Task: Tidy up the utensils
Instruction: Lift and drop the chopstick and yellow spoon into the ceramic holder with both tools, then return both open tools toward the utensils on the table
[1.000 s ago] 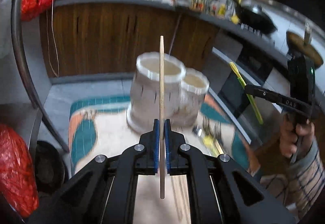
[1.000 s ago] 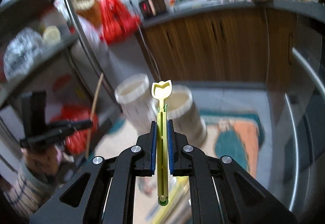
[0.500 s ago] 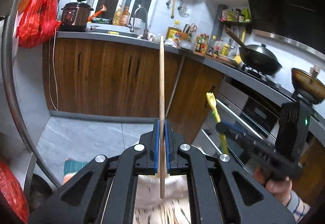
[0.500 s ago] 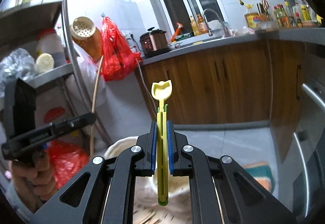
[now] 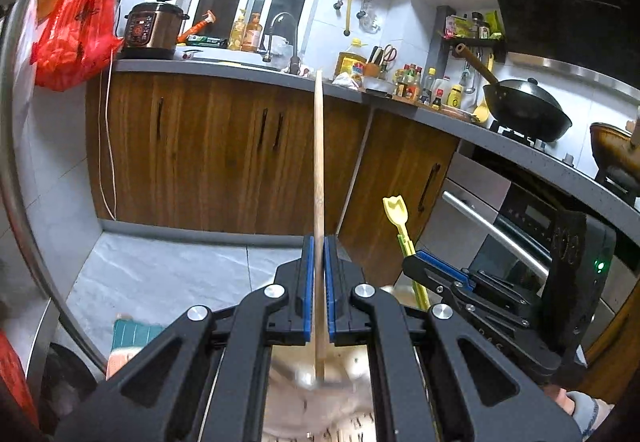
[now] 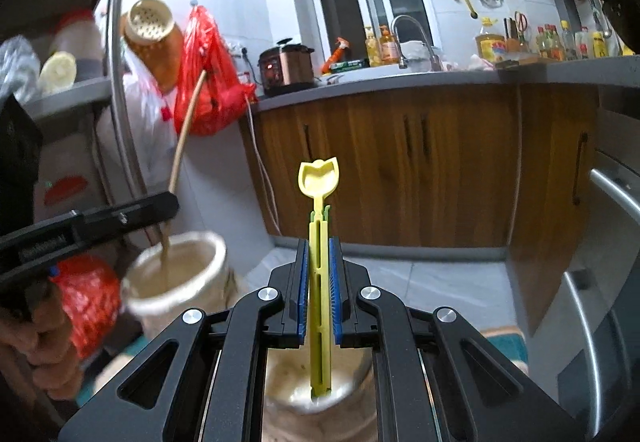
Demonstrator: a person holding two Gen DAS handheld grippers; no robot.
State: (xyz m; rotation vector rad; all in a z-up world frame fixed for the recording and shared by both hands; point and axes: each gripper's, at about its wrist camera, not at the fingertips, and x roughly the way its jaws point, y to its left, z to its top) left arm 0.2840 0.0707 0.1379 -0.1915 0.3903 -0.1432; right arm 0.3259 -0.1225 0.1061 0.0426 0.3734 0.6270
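My left gripper point(image 5: 319, 274) is shut on a wooden chopstick point(image 5: 318, 177) that stands upright, its lower end over a pale cylindrical holder point(image 5: 320, 398) blurred beneath the jaws. The right wrist view shows that same left gripper point(image 6: 166, 203) with the chopstick point(image 6: 186, 137) dipping into the taller white holder point(image 6: 176, 282). My right gripper point(image 6: 319, 286) is shut on a yellow-green plastic spoon point(image 6: 319, 226), upright, its lower tip inside the mouth of the second holder point(image 6: 316, 398) directly below. From the left wrist view the right gripper point(image 5: 424, 266) and spoon point(image 5: 396, 213) sit to the right.
Wooden cabinets point(image 5: 224, 149) under a grey counter point(image 5: 256, 71) run across the back, with a cooker point(image 5: 152, 27), bottles and a wok point(image 5: 524, 109). A metal shelf rack point(image 6: 116, 81) with red bags point(image 6: 208, 81) stands left. An oven point(image 5: 520, 217) is right. A patterned mat point(image 5: 132, 334) lies below.
Both grippers tilted up from looking down at the holders and mat to facing the cabinets. They then came down over the holders, the chopstick and spoon ends reaching the mouths.
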